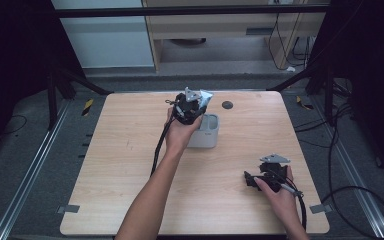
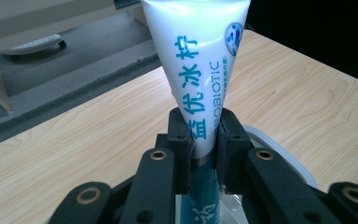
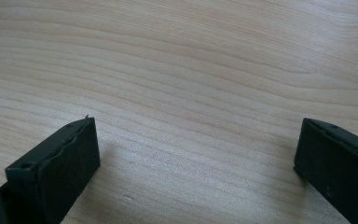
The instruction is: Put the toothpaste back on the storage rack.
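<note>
Left claw (image 2: pixel 200 140) pinches a white tube (image 2: pixel 200 60) just above the grey cup (image 1: pixel 206 131) at the far middle of the tabletop (image 1: pixel 130 165). Pickup looks done; lowering it in remains. Right claw (image 3: pixel 196 158) rests wide, empty, near right.

A light wooden tabletop (image 1: pixel 130 165) spans mid-frame, a small round dark disc (image 1: pixel 227 105) lying near its upper edge. Yellow-black striped tape (image 1: pixel 87 107) marks the grey floor (image 1: pixel 25 150) at left.

Between the black left gripper (image 2: pixel 201 140) jaws, a white tube (image 2: pixel 200 60) bears teal lettering, above pale woodgrain table (image 2: pixel 74 154).
</note>
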`<state>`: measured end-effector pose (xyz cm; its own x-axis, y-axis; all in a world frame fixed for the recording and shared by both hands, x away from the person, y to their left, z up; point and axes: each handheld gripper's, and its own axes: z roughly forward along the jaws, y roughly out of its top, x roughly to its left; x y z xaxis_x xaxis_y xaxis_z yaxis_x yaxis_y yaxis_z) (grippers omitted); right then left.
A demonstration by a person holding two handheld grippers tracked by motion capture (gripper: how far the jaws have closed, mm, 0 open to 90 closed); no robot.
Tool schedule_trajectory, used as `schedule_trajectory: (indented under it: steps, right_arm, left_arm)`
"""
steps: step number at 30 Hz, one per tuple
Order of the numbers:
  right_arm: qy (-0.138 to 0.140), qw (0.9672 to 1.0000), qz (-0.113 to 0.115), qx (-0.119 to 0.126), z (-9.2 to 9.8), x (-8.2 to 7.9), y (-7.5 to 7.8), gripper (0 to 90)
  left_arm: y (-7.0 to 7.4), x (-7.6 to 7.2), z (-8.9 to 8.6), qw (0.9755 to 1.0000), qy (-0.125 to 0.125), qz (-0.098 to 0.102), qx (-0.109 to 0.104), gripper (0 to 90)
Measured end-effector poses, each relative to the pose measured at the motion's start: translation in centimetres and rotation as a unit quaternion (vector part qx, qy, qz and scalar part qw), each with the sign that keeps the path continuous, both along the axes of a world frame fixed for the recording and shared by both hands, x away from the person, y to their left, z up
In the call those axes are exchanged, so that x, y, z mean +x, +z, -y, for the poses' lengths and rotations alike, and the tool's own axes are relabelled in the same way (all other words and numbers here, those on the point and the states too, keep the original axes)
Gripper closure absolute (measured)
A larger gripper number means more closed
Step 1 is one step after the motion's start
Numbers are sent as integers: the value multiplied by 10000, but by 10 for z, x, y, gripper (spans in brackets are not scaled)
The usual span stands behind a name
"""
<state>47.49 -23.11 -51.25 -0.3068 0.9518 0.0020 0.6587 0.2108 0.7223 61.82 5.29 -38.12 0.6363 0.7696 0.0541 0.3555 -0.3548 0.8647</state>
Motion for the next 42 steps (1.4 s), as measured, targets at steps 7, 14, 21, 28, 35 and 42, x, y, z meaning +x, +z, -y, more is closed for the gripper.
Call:
schedule_trajectory:
  steps: [7, 14, 21, 28, 35, 42]
  right_arm:
    - [-1, 10000, 1, 0, 0, 0, 0, 3]
    - [-1, 10000, 1, -1, 0, 0, 0, 3]
    - [-2, 10000, 0, 1, 0, 0, 0, 3]
    - [0, 10000, 0, 0, 0, 0, 0, 3]
    - [2, 10000, 0, -2, 0, 0, 0, 3]
    - [3, 10000, 0, -10, 0, 0, 0, 3]
  left_arm:
    - [-2, -2, -2, 10000, -16, -41, 19, 776]
    - [-5, -3, -2, 9999, -18, -80, 91, 777]
    - [-7, -5, -2, 9999, -30, -96, 87, 778]
    - [-6, -7, -3, 9997, -93, -125, 163, 777]
    - [-9, -7, -1, 9995, -113, -195, 216, 777]
    - [-11, -7, 1, 9993, -121, -242, 246, 777]
